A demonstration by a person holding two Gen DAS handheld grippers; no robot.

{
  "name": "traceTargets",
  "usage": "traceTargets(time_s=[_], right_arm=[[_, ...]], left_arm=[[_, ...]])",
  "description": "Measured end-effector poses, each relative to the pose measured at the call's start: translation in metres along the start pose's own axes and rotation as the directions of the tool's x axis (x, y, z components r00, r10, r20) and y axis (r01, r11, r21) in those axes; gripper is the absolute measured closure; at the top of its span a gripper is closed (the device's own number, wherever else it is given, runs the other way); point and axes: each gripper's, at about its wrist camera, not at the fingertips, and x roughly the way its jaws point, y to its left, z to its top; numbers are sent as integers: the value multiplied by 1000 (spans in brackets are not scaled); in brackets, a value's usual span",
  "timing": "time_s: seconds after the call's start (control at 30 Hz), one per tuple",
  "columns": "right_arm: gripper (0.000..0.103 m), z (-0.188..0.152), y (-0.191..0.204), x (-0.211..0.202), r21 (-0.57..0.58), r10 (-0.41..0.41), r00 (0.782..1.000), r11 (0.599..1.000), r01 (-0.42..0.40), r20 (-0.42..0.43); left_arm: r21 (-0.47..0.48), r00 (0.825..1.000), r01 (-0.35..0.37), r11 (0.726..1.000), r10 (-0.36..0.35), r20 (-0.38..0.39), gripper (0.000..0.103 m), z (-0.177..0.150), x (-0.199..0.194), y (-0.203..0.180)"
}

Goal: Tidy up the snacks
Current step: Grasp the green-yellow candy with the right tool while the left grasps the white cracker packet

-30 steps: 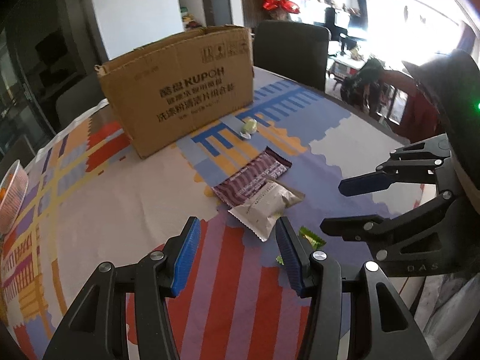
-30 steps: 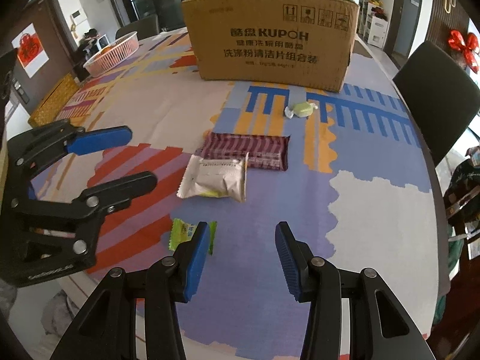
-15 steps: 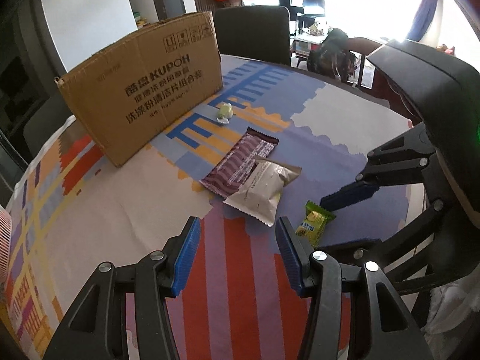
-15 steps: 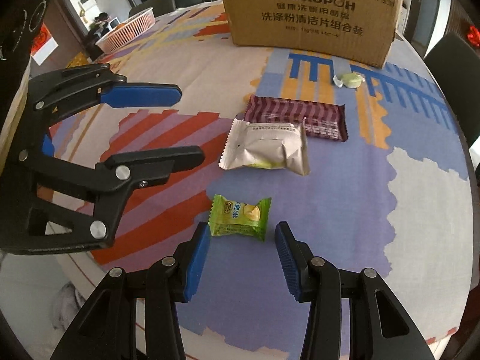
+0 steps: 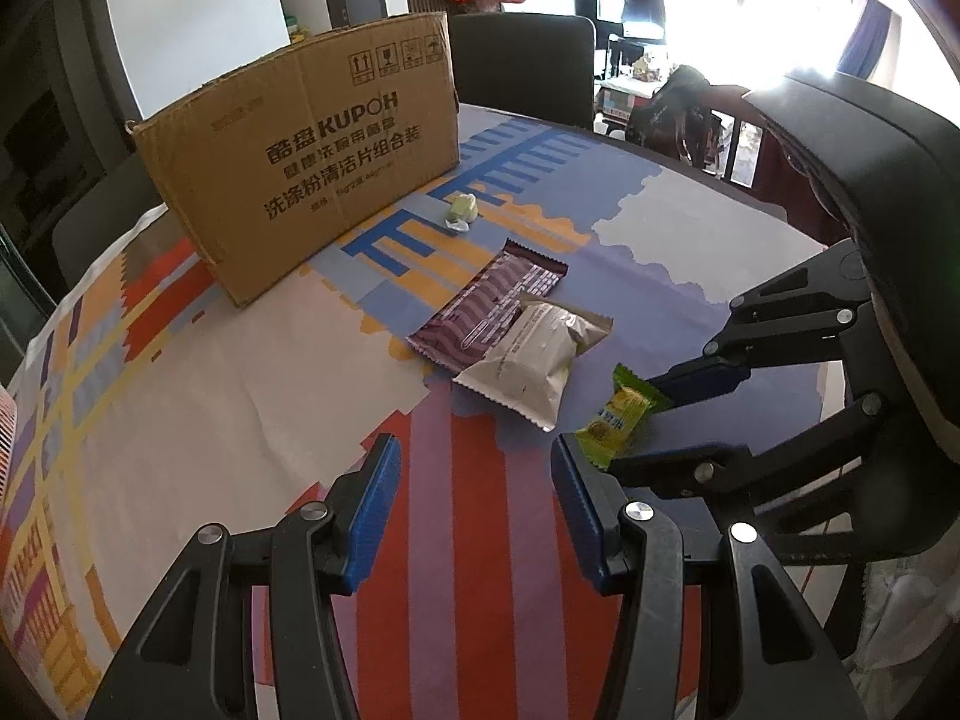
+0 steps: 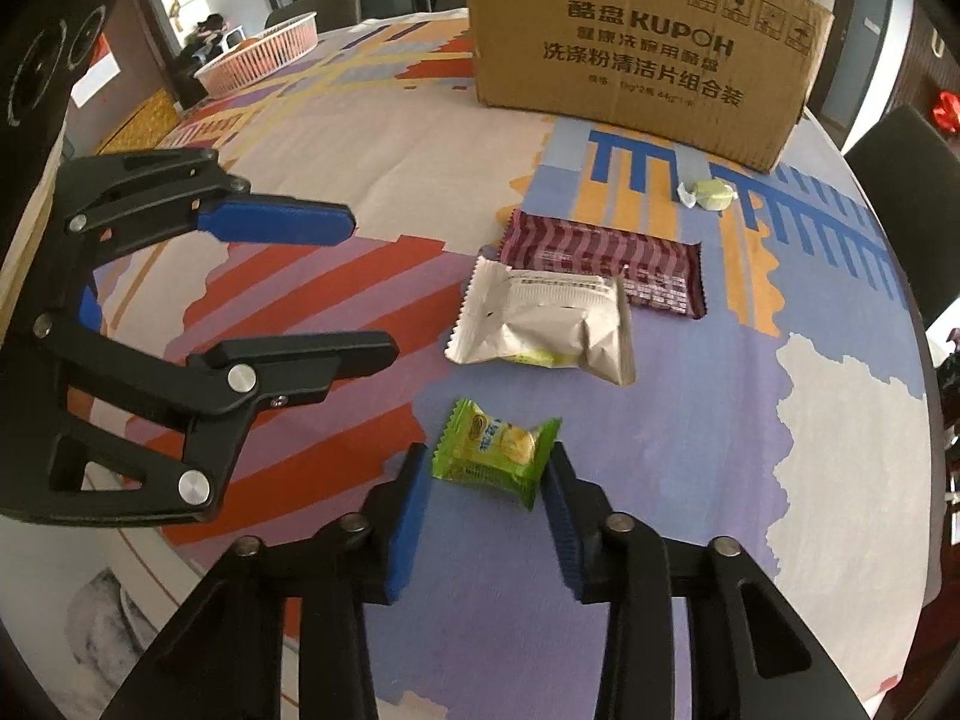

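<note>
the right gripper (image 6: 483, 501) stands open low over the table, its blue-padded fingers (image 6: 407, 516) set either side of the small green crinkled candy packet (image 6: 497, 452), which lies flat on the patterned tablecloth (image 6: 840, 390) just beyond the tips and not yet pinched. the packet's long axis runs roughly left to right, across the gap between the jaws, so a closing would press on its two crimped ends. the left gripper (image 5: 474, 498) is open too and holds nothing; it hovers to the left of the packet and is the farther of the two. beyond the packet lie a white foil pouch (image 6: 543, 330) resting partly against a long maroon striped bar wrapper (image 6: 606, 261), then a small pale green wrapped sweet (image 6: 711, 195), and farthest a brown cardboard box (image 6: 648, 42). the right wrist view shows a pink basket (image 6: 264, 51) at far left, which the left wrist view barely shows; the left wrist view shows the packet (image 5: 618, 420) between the right gripper's fingers from the side
</note>
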Motion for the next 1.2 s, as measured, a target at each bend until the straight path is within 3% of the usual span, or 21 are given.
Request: traceTargets(time_s=[0.13,0.37,1.03,1.2], right_arm=[[82,0,-9,-1,27,20,1000,999,-20,7],[83,-5,-19,-3,70,42,999,997,-44,30],[83,-10,-59,-19,189,-46,995,981,30,83],[83,-11,-69,-20,211,-54,994,977,34,94]], left_arm=[[-5,1000,7,1000,-7,5,52,6,3,-2],[12,1000,20,1000,-20,-4,51,15,11,-10],[127,997,28,991,-19,-72,51,50,56,-28],[89,992,60,994,-49,-113,68,49,65,-29]])
